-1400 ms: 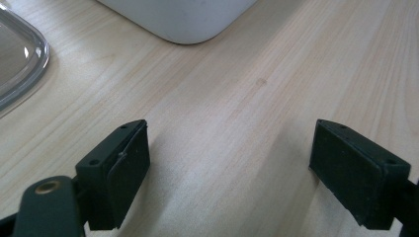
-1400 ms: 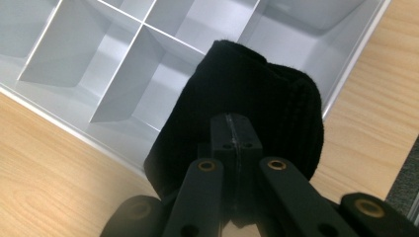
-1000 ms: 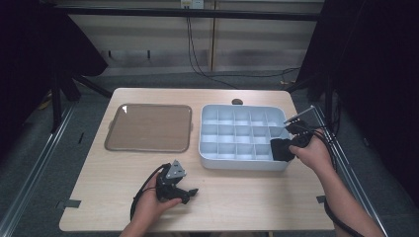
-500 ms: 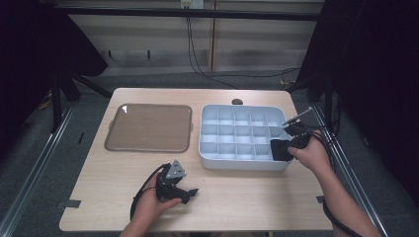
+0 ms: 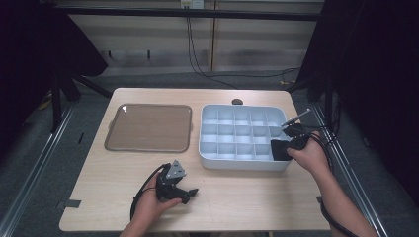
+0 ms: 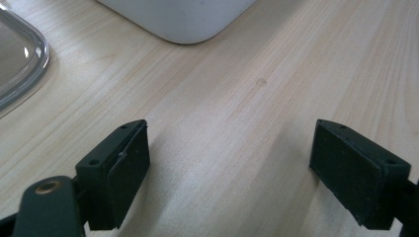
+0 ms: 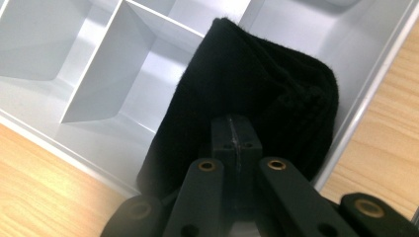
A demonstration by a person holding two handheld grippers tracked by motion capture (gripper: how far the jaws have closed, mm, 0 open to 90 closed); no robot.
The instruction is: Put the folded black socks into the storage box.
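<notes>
The right tool [image 7: 232, 143] is clamped on a black cloth [image 7: 257, 94], held in the divided tray's [image 5: 237, 163] corner compartment by the desk's [image 5: 257, 197] right edge, probably wiping; next comes the neighbouring cell. The left tool [image 6: 230, 168] rests near the front edge, jaws apart and empty. The right gripper view shows the pinch up close.

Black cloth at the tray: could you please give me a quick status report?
Right gripper shut on black cloth, at near-right corner of divided tray. Left gripper open over bare table. Nothing in the way.
</notes>
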